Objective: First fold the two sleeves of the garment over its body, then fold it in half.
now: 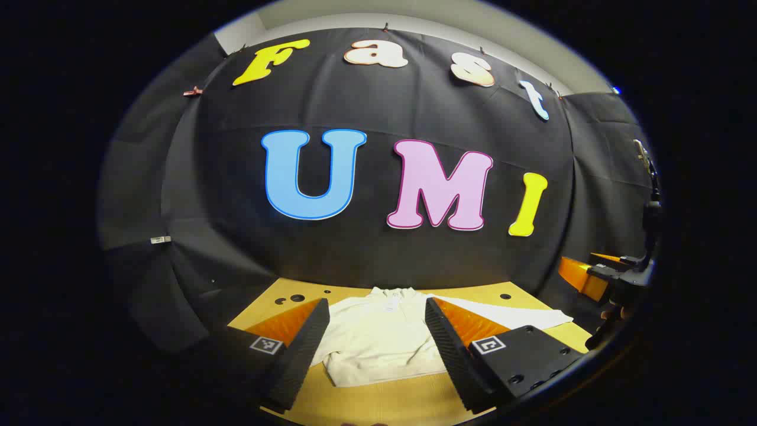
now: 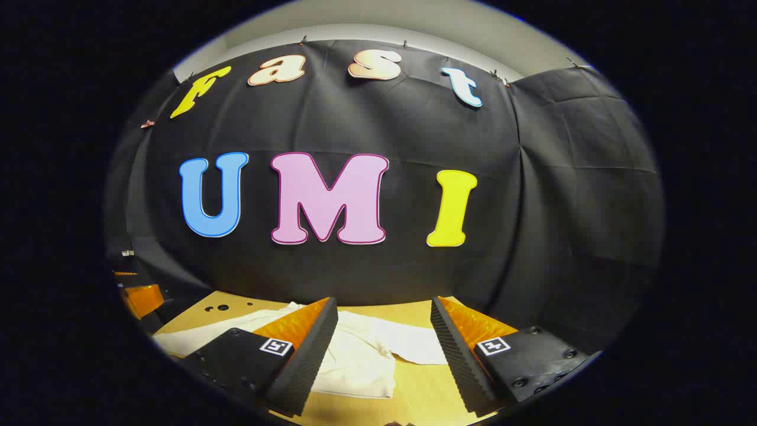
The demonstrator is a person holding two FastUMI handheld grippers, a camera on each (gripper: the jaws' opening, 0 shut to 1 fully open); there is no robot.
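Left gripper view: white garment (image 1: pixel 378 343) flat on wooden table (image 1: pixel 378 402), black cloth wall behind.

Light wooden table (image 1: pixel 378 408), yellowish top, set against black cloth wall. Few dark round holes (image 1: pixel 297 297) near far edge. White garment (image 1: pixel 378 343) flat on top, collar toward wall, hem toward near edge. One sleeve (image 1: pixel 520 316) stretched sideways along surface. In right gripper view, same table (image 2: pixel 426 384), same garment (image 2: pixel 361 355), cloth creased, sleeve (image 2: pixel 414 349) lying on bare wood.
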